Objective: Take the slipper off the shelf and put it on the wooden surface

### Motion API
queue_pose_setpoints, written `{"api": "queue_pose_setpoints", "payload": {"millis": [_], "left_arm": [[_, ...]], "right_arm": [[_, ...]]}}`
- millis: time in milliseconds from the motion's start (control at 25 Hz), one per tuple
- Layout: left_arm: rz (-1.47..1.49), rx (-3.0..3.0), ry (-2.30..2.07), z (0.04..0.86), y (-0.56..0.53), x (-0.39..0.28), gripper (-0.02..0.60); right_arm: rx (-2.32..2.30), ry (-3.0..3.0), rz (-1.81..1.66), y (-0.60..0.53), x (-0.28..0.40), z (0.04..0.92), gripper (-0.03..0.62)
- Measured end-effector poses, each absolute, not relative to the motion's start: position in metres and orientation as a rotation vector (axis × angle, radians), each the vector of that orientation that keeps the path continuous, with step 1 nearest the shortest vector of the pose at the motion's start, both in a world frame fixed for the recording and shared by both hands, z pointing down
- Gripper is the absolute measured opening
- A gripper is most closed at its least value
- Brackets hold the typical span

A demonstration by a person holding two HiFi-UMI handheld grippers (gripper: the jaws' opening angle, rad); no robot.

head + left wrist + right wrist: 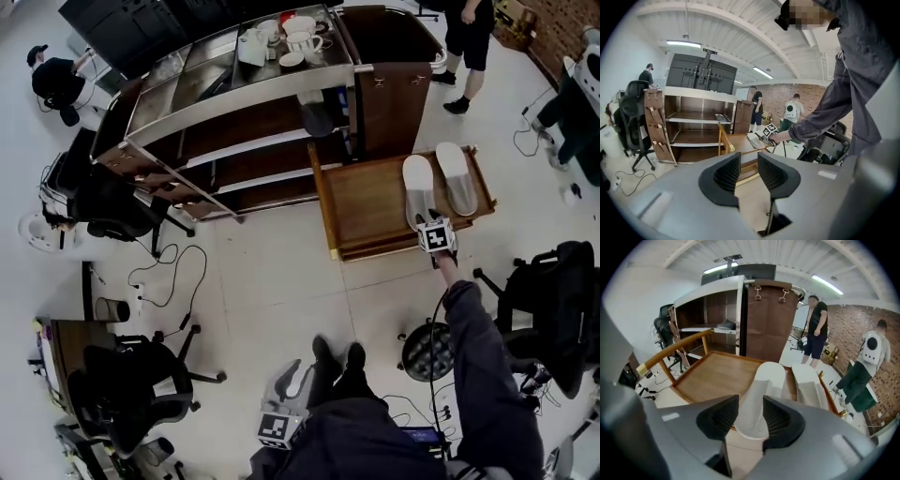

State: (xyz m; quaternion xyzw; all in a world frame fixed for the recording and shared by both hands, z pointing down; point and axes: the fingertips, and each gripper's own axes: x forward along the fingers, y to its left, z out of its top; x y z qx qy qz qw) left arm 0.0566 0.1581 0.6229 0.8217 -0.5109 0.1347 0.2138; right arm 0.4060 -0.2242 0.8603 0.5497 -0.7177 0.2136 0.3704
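1. Slipper (766, 380), white, rests on the wooden surface (366, 202) with its toe pointing at that surface's far edge and its heel at the near edge.
2. Right gripper (751, 404) has its jaws set wide. They are closed on the slipper's heel, which fills the gap between the pads.
3. Second white slipper (457, 178) lies on the wooden surface just beside the held one, on its right, roughly parallel. From the right gripper view I cannot tell whether the two touch.
4. Raised wooden rim runs round the surface, with a rounded rail along its left side.
5. Shelf unit (234, 122) stands behind the surface to its left, with cups (300, 39) on its top. A tall brown side panel (389, 94) closes it directly behind the surface.
6. Left gripper (749, 168) is held low, well back from the wooden surface. Its jaws stand a little apart with nothing between them.
7. Office chair (562, 300) stands right of the surface, and a person (469, 47) stands beyond it.
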Motion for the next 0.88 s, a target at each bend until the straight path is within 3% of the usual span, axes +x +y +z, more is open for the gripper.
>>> {"api": "queue_pose_setpoints", "payload": {"millis": [320, 440, 480, 520, 880], "left_arm": [[0.453, 2.248, -1.385, 0.638, 0.144, 0.060, 0.126], [0.475, 2.247, -1.348, 0.651, 0.140, 0.059, 0.126], [0.468, 2.256, -1.333, 0.650, 0.134, 0.061, 0.126], [0.457, 2.269, -1.319, 0.647, 0.128, 0.064, 0.126], [0.289, 2.433, -1.229, 0.633, 0.046, 0.047, 0.126]], "right_arm": [[1.477, -1.584, 0.692, -0.273, 0.446, 0.930, 0.170], [1.467, -1.557, 0.699, -0.275, 0.446, 0.933, 0.111], [1.464, -1.554, 0.698, -0.273, 0.445, 0.930, 0.044], [1.462, -1.563, 0.696, -0.271, 0.443, 0.926, 0.029], [1.511, -1.971, 0.585, -0.230, 0.339, 0.796, 0.014]]}}
